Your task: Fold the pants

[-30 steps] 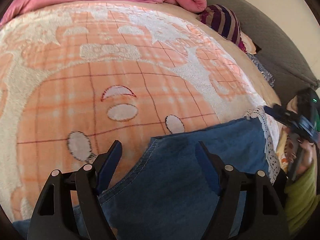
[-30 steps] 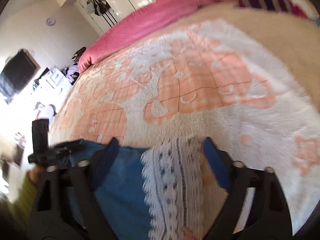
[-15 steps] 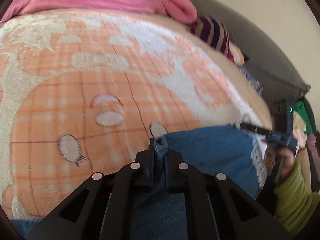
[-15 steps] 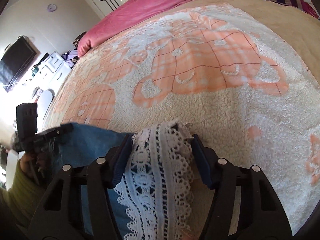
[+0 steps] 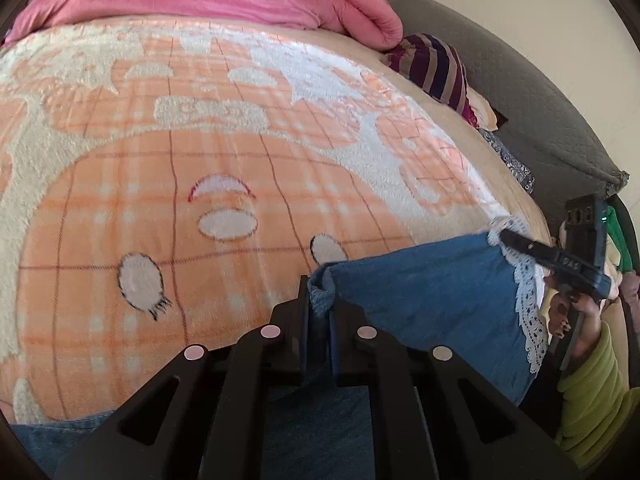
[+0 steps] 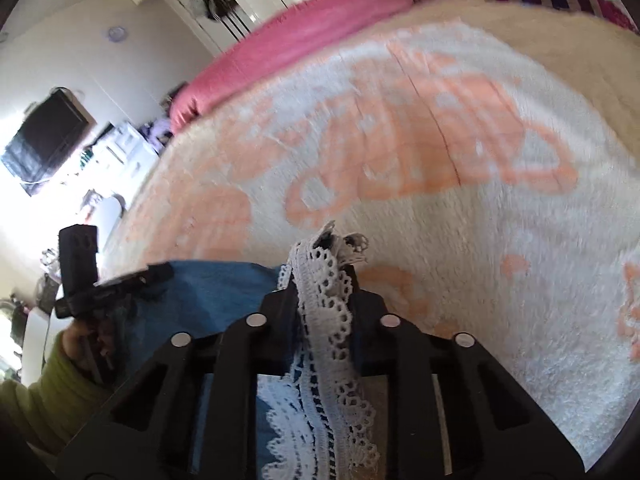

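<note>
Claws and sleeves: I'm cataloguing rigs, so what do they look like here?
Both the left claw and right claw are black plastic, with blue-padded fingers and round pale studs. The person's sleeve is yellow-green knit.

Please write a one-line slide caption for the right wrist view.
Right tongs closing on the white lace hem of blue denim pants on an orange-and-white blanket.

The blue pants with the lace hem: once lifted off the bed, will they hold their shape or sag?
Probably sag: the blue pants already bunch where the left tongs pinch the denim edge. The lace hem, with the right tongs closing on it, looks thin and crumples, so it may stretch or snag. Held at two corners, the middle would likely droop.
</note>
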Action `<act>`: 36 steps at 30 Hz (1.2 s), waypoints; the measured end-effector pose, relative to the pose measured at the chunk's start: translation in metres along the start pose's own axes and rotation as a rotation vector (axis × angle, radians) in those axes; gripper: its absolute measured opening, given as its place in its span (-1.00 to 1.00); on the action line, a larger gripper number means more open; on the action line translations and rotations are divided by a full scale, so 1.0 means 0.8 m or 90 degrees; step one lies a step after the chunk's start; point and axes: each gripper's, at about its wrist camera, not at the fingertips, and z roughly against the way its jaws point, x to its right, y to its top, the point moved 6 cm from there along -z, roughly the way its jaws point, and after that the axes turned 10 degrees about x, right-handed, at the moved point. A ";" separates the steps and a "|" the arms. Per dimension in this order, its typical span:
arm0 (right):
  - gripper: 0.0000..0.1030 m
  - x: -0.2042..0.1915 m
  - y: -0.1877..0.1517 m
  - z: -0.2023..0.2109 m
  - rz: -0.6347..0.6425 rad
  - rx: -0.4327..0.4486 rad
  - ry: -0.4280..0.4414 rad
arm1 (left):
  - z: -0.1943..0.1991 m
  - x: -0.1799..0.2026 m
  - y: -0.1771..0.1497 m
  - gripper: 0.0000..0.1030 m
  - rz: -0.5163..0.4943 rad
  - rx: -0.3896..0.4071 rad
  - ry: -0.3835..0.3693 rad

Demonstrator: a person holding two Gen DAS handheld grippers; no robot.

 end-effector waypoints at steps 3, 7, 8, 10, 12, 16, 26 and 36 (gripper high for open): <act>-0.76 -0.016 0.029 0.000 0.060 0.022 -0.011 | 0.003 0.003 0.013 -0.86 -0.005 0.017 0.007; -0.76 -0.010 0.043 -0.033 0.124 -0.019 -0.071 | -0.004 0.005 0.024 -0.86 -0.022 0.028 0.033; -0.76 -0.007 0.040 -0.043 0.136 -0.036 -0.085 | -0.008 0.004 0.023 -0.86 -0.035 0.028 0.049; -0.75 0.001 0.023 -0.064 0.158 -0.074 -0.112 | -0.014 0.001 0.017 -0.86 -0.039 0.019 0.062; -0.66 0.009 0.010 -0.075 0.176 -0.089 -0.137 | -0.019 -0.004 0.008 -0.81 -0.050 0.010 0.081; -0.27 0.023 0.011 -0.074 0.180 -0.074 -0.170 | -0.027 -0.015 0.002 -0.74 -0.044 0.006 0.090; 0.43 0.028 0.019 0.049 0.027 0.052 -0.111 | 0.046 -0.015 0.002 -0.51 -0.031 0.072 0.103; 0.47 0.009 -0.075 0.101 0.010 -0.066 -0.096 | 0.130 0.010 -0.079 -0.26 -0.124 0.059 0.162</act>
